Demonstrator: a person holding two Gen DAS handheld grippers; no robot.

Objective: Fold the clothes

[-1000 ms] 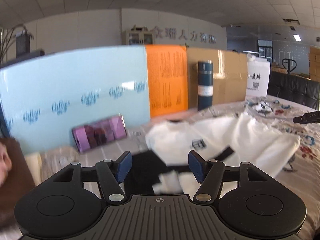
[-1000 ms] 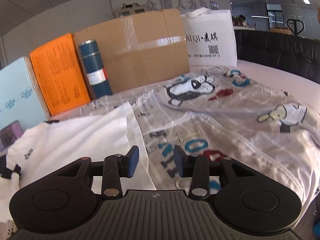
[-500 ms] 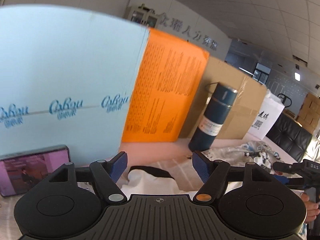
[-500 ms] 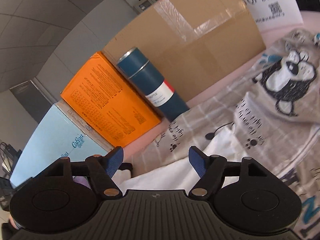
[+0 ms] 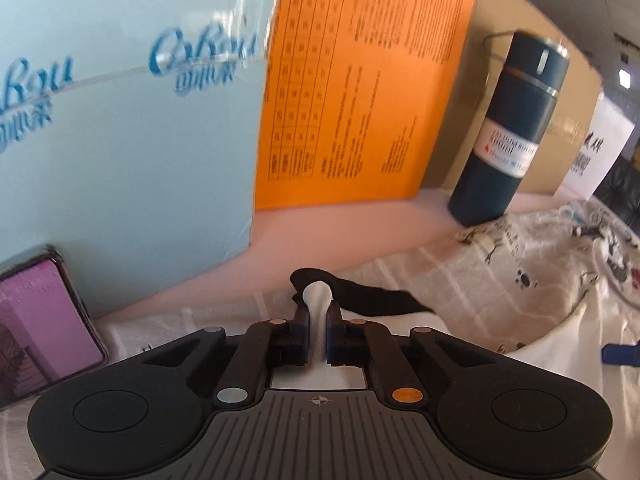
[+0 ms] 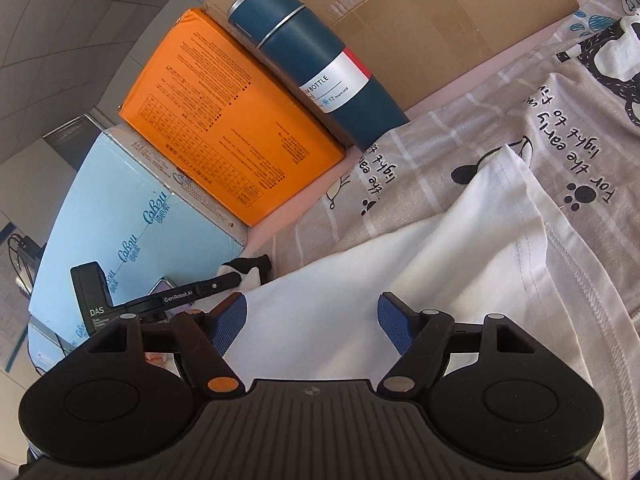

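Note:
A white T-shirt (image 6: 400, 264) with black trim lies on a printed grey sheet (image 6: 460, 152). My left gripper (image 5: 318, 316) is shut on a pinched fold of the white T-shirt (image 5: 318, 300), right beside its black trim (image 5: 368, 296). In the right wrist view that left gripper (image 6: 240, 278) shows at the shirt's far left corner. My right gripper (image 6: 312, 320) stands open low over the white cloth, nothing between its blue pads (image 6: 230, 320). Its blue tip (image 5: 620, 354) peeks in at the right edge of the left wrist view.
Along the back stand a light blue box (image 5: 120, 120), an orange box (image 5: 360, 80), a dark blue bottle (image 5: 508, 128), a cardboard box (image 6: 440, 16) and a white bag (image 5: 596, 152). A phone with a purple screen (image 5: 36, 324) leans against the blue box.
My left gripper has moved forward and down to the shirt's corner and shut on the cloth. My right gripper has dropped closer to the shirt and stays open.

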